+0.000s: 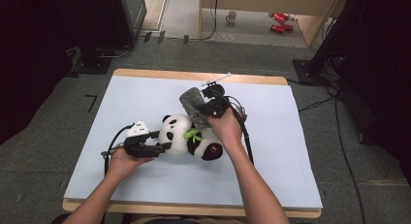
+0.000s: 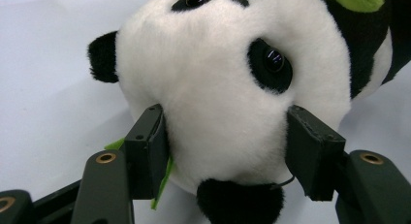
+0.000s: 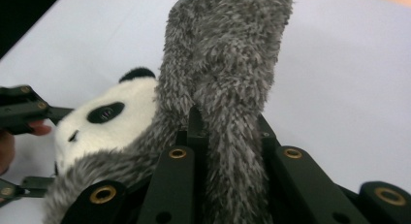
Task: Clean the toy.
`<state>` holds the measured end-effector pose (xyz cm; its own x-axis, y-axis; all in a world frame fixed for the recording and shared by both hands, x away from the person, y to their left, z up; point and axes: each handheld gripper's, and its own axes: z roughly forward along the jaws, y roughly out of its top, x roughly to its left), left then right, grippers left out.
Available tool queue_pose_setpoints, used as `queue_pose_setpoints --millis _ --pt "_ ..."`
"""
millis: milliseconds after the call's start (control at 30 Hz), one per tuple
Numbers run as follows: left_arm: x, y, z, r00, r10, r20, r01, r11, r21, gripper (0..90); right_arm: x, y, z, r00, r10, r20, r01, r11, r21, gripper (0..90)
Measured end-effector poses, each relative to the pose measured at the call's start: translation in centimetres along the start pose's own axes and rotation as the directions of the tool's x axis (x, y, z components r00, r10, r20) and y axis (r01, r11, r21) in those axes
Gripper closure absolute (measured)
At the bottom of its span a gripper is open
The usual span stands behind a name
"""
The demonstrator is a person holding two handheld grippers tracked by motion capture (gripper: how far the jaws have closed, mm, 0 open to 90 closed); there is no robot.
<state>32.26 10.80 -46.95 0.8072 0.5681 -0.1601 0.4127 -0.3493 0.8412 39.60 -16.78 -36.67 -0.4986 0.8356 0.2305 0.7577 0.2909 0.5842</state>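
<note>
A plush panda [image 1: 189, 136] lies on its side near the middle of the pale blue table [image 1: 291, 151]. The left gripper [image 1: 162, 146] comes in from the table's left — its jaws pressed against both sides of the panda's head. A fuzzy grey scarf [image 1: 193, 105] rises from the panda's neck toward the far edge, and the right gripper [image 3: 228, 132] is clamped on that scarf — just behind the toy.

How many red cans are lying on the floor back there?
2, as far as I can tell: one red can nearer the wall, another just in front; blurry, so more may be hidden.
</note>
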Motion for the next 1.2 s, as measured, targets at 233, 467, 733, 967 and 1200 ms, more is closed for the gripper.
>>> queue_pose_setpoints --millis 233,467,733,967,1200 --pt "0.1 0.2 0.0 0.9994 -0.035 0.002 0.035 0.9994 0.004 38.7 1.9 0.6 -2.1 0.9963 -0.012 -0.085 0.008 0.999 -0.048 78.0" --pt "-0.1 0.6 -0.1 0.9991 -0.042 -0.01 0.042 0.999 0.015 42.6 5.2 0.6 -0.7 0.9857 -0.068 -0.154 0.065 0.998 -0.028 77.8" --pt "-0.3 1.0 -0.1 0.9977 -0.058 -0.036 0.059 0.9979 0.028 48.8 7.4 -0.5 2.3 0.976 -0.076 -0.204 0.088 0.995 0.048 77.9" --pt "-0.2 1.0 0.0 0.9985 -0.048 -0.028 0.048 0.9987 0.017 51.1 6.3 -1.6 2.1 0.9819 -0.106 -0.157 0.11 0.994 0.015 78.1" --pt "0.0 1.0 0.0 0.9978 -0.062 -0.022 0.062 0.998 0.008 51.9 3.9 -2.0 1.2 0.9865 -0.05 -0.156 0.051 0.999 0.004 78.0"
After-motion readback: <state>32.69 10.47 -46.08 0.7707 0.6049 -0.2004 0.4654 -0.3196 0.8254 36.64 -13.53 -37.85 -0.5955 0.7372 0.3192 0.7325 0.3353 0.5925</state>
